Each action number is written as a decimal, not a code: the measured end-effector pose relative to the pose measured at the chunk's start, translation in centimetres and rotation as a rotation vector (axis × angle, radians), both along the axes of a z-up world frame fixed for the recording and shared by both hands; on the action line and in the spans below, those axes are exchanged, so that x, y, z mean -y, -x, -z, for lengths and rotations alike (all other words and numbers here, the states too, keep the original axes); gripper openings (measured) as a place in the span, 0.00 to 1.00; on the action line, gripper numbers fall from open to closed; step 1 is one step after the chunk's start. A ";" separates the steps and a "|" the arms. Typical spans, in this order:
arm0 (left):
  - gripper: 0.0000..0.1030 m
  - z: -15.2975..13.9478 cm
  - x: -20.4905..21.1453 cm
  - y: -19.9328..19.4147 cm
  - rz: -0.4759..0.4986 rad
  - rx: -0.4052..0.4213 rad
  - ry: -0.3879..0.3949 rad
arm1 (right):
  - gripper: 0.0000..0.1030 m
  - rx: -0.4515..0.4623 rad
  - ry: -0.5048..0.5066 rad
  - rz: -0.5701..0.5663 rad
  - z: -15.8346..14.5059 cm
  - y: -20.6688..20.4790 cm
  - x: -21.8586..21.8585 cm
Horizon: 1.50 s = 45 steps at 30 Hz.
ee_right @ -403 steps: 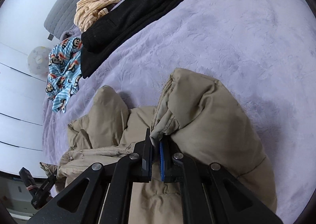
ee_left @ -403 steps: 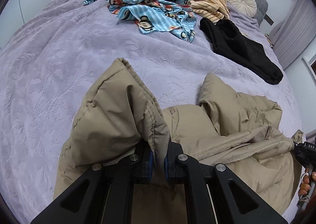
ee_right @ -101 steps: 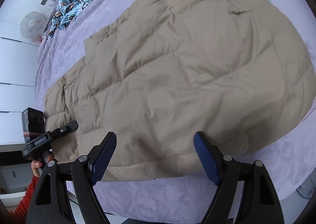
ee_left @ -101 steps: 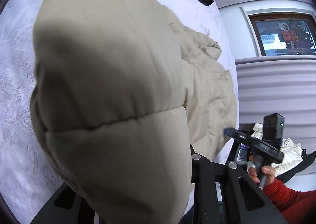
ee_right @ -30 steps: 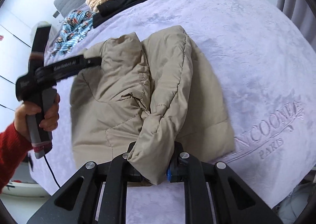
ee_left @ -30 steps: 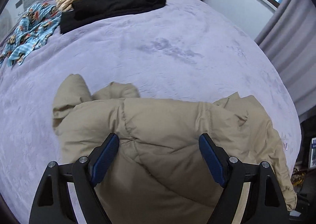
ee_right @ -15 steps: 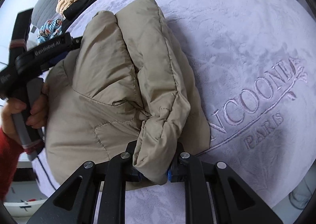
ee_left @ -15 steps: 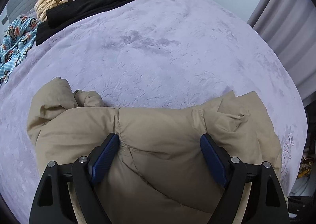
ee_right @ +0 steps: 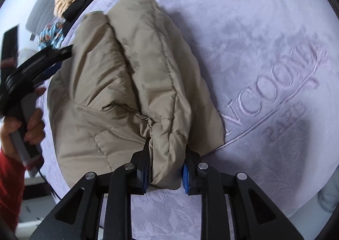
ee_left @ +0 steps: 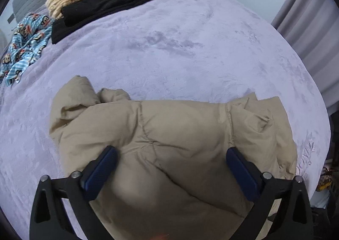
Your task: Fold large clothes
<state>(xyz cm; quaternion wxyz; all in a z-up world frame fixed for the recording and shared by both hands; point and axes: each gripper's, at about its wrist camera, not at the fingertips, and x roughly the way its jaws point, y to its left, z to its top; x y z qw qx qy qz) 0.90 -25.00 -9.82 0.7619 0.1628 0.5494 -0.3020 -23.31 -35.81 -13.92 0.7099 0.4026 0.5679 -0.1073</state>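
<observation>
Opening, the right gripper keeps a beige puffer jacket fold between its pads; left gripper opening wide over it.

The lilac bedspread bears embossed lettering — "NCOON" partly readable, "PARIS" beneath it.

the left gripper points steeply down, and its jaws are opening; they stand wide apart, with the beige padded jacket under and between them, but the blue pads are not pressing it. the right gripper also points steeply down. its jaws are opening too, but a thick fold of the jacket sits between the pads and they touch it on both sides. in the right wrist view, the left hand in a red sleeve grips its handle.
</observation>
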 end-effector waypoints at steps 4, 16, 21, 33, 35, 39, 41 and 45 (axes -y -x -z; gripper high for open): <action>1.00 -0.7 -2.1 0.7 -0.034 -0.023 0.000 | 0.24 0.009 -0.052 0.047 0.3 0.3 0.5; 1.00 -2.6 -8.2 1.3 -0.173 -0.138 0.024 | 0.40 0.088 0.095 0.034 -7.1 0.6 2.6; 1.00 -2.9 -9.4 2.0 -0.204 -0.099 -0.015 | 0.59 0.100 0.110 -0.010 -7.6 -1.4 4.3; 1.00 -1.4 -11.1 3.1 -0.310 -0.170 -0.048 | 0.82 0.108 0.092 -0.196 -6.2 -4.6 3.1; 1.00 -0.9 -11.5 3.3 -0.326 -0.185 -0.045 | 0.82 0.100 0.088 -0.206 -6.0 -4.8 3.3; 1.00 0.1 -12.2 3.6 -0.338 -0.236 -0.025 | 0.82 0.102 0.092 -0.257 -5.7 -5.1 3.4; 1.00 0.2 -12.7 3.7 -0.353 -0.258 -0.002 | 0.82 0.104 0.091 -0.278 -5.5 -5.2 3.4; 1.00 0.3 -13.6 3.6 -0.377 -0.279 0.048 | 0.82 0.083 0.078 -0.257 -4.7 -5.5 4.3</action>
